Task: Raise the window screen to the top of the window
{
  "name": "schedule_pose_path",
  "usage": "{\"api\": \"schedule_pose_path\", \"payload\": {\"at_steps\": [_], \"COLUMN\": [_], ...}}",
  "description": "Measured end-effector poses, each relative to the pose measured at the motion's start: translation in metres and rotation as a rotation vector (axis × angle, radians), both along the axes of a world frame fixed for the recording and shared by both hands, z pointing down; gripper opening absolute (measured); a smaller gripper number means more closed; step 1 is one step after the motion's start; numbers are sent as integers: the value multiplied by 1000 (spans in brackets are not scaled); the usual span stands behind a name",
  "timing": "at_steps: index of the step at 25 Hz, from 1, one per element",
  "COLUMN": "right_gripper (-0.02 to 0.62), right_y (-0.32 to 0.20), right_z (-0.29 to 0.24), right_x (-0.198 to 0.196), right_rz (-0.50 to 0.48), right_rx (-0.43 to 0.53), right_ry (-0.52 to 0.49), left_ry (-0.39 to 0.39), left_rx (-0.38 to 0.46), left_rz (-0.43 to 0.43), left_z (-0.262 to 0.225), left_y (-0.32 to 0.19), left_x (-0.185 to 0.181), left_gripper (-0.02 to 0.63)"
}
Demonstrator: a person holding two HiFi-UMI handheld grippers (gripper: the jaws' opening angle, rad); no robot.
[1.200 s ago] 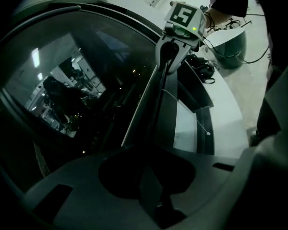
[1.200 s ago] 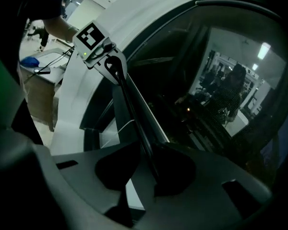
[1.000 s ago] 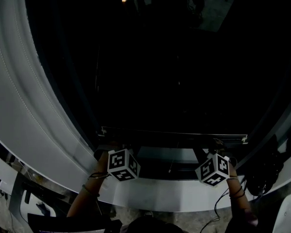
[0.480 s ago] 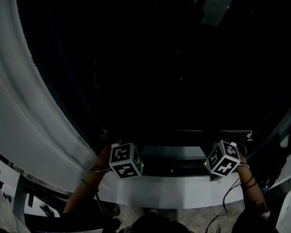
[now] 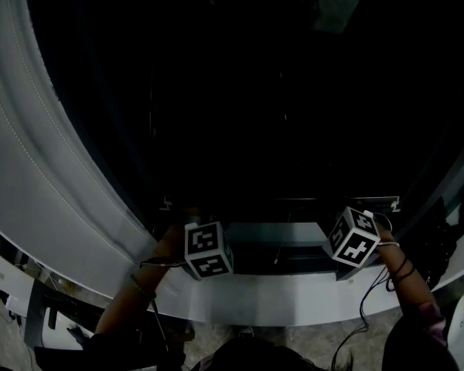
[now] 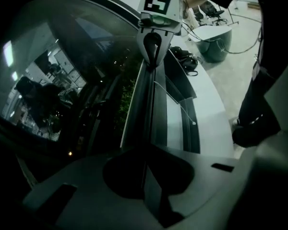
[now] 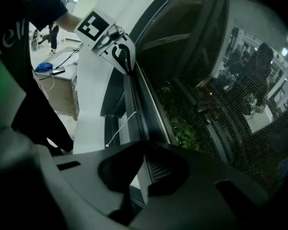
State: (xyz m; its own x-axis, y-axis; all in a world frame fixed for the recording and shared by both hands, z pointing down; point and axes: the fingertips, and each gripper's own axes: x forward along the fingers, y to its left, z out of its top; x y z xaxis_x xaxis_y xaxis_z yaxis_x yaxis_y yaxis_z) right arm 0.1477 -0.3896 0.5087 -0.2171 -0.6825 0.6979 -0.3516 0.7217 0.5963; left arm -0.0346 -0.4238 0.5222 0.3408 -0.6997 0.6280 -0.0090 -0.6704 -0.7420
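The window screen's bottom bar (image 5: 278, 202) runs level across the dark window, a little above the sill. My left gripper (image 5: 193, 221) holds the bar near its left end, and my right gripper (image 5: 349, 215) holds it near its right end. In the left gripper view the thin bar (image 6: 149, 109) runs from my shut jaws (image 6: 146, 178) to the right gripper (image 6: 153, 47). The right gripper view shows the bar (image 7: 141, 109) leading from the jaws (image 7: 137, 176) to the left gripper (image 7: 117, 49), with the mesh (image 7: 240, 109) at its right.
A white curved window frame (image 5: 54, 184) sweeps down the left side and joins the white sill (image 5: 278, 300) under the grippers. A pull cord (image 7: 120, 126) hangs by the sill. Dark bags (image 5: 437, 246) lie at the right.
Both grippers have risen a little with the bar. The right gripper also shifted to the right.
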Motion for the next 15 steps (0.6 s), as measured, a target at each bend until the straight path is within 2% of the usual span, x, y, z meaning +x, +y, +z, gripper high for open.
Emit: {"api": "schedule_pose_path", "payload": {"at_steps": [3,7,11,15], "right_gripper": [28,28,29,29], "right_y": [5,-2,-9,-4], "right_z": [-3,-42,-93,-138], "right_x": [-1,4,0,2], "right_rz": [-36,-37,-60,-82], "right_rx": [40,225,298,391], "right_ry": [23,49,42,38], "left_ry": [52,92,134,254], "left_rx": [-4,134,155,220], "left_rz": [5,19,11,30], "left_z": [-4,-46,-99,-146], "left_y": [7,-3,-9,-7], "left_x": [3,6,5,5], "left_gripper": [25,26,31,38]}}
